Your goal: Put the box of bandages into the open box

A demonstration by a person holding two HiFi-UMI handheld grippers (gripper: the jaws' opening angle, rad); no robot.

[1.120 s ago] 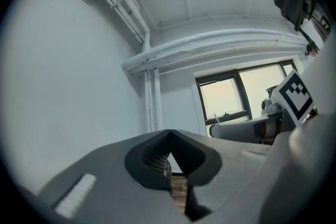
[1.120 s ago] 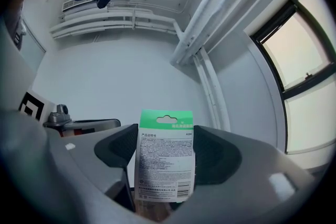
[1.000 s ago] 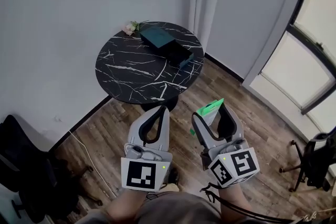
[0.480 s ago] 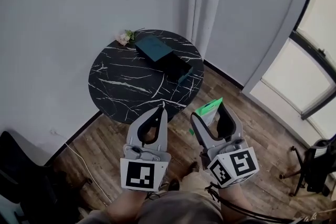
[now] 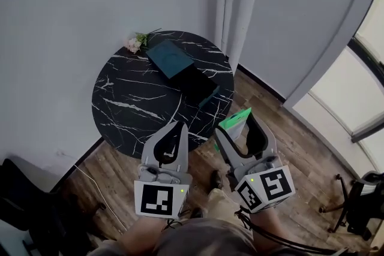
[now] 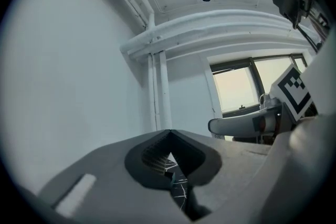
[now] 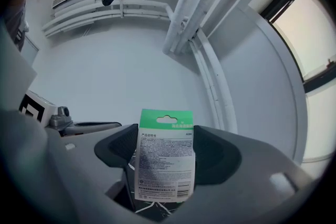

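Grip looks sound: the green box of bandages (image 7: pixel 165 160) stands upright, clamped between the jaws of the right gripper (image 5: pixel 237 124), off the near-right edge of the round marble table (image 5: pixel 129 108). The left gripper (image 5: pixel 179 124) has its jaws pressed together on nothing. The open box (image 5: pixel 203 88) lies by the table's right edge, its lid (image 5: pixel 170 58) just beside it toward the far edge. The pack should go forward over the opening, be lowered flat inside, and only then be let go.

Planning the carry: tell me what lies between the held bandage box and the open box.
Head view: nothing stands between the bandage box and the open box, only bare marble table edge and wooden floor.
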